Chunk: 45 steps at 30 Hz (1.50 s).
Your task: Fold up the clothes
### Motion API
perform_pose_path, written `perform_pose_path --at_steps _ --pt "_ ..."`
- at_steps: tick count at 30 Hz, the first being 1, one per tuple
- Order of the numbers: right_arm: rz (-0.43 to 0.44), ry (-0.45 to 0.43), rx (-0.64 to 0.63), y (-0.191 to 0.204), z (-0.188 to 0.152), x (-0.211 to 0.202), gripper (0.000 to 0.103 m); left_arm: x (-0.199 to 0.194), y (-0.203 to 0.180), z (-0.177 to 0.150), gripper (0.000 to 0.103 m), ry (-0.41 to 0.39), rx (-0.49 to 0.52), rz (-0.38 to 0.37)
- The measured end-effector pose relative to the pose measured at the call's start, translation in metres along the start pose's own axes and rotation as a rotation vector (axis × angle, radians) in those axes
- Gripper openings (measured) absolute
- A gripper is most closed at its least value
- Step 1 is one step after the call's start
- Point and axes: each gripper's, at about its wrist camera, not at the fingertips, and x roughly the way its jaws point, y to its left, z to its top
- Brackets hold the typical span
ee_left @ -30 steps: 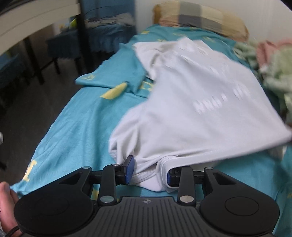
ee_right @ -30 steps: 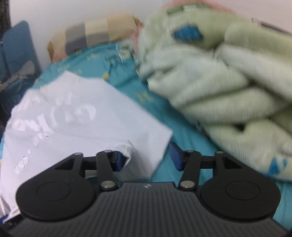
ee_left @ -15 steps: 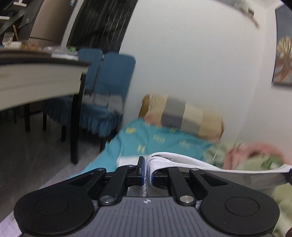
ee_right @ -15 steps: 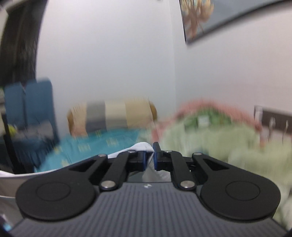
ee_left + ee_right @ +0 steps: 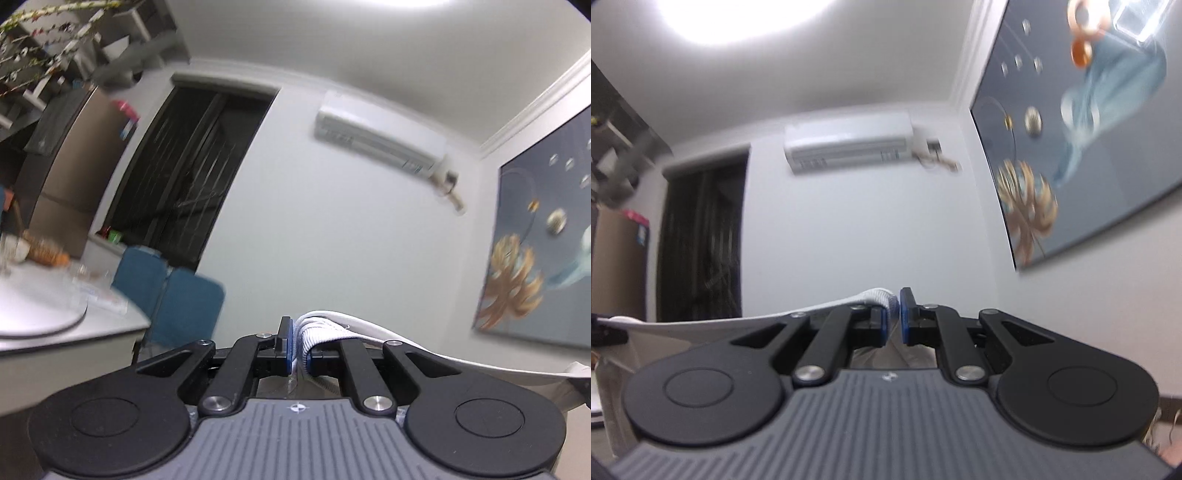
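Both grippers have swung up from the bed toward the far wall, the left gripper (image 5: 298,349) and right gripper (image 5: 894,315) each clamped on the white T-shirt's (image 5: 373,326) hem, which stretches left-to-right between them.

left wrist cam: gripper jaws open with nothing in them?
No. The left gripper is shut on the white garment, whose ribbed edge is pinched between the blue pads.

Item count, both views combined:

- Claws: two, the left claw (image 5: 298,349) and the right claw (image 5: 894,320).
- White garment (image 5: 369,325): one, gripped by both claws.
- Air conditioner (image 5: 847,147): one, wall-mounted.
- Painting (image 5: 1078,140): one.
- Dark doorway (image 5: 184,177): one.
- Blue chairs (image 5: 166,295): two, side by side.
- White surface (image 5: 55,325): one.
- Ceiling light (image 5: 746,18): one.
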Motion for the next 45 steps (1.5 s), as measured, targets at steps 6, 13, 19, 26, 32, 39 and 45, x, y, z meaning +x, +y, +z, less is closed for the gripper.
perform_pose_path --at_steps 6,13,19,26,32,39,45 --pt "0.034 0.011 0.005 -0.010 0.055 0.001 0.010 -0.016 -0.028 0.038 0.007 -0.010 0.059 -0.007" --pt "0.027 0.216 0.011 -0.018 -0.015 0.093 0.010 0.102 -0.011 -0.026 0.008 0.095 0.122 0.065" --pt "-0.032 0.367 -0.051 -0.008 -0.144 0.196 0.010 0.250 0.019 -0.141 0.009 0.187 0.173 0.118" --pt "-0.080 0.524 -0.103 -0.007 -0.350 0.319 0.010 0.431 0.072 -0.333 0.010 0.341 0.213 0.176" --pt "-0.089 0.736 -0.079 -0.040 -0.555 0.401 0.010 0.566 0.137 -0.527 0.010 0.596 0.224 0.225" --pt "-0.048 0.969 0.032 -0.062 -0.693 0.430 0.013 0.628 0.195 -0.636 0.017 0.779 0.230 0.254" --pt "0.059 1.067 0.171 -0.072 -0.694 0.431 0.088 0.619 0.204 -0.610 0.077 0.800 0.210 0.169"
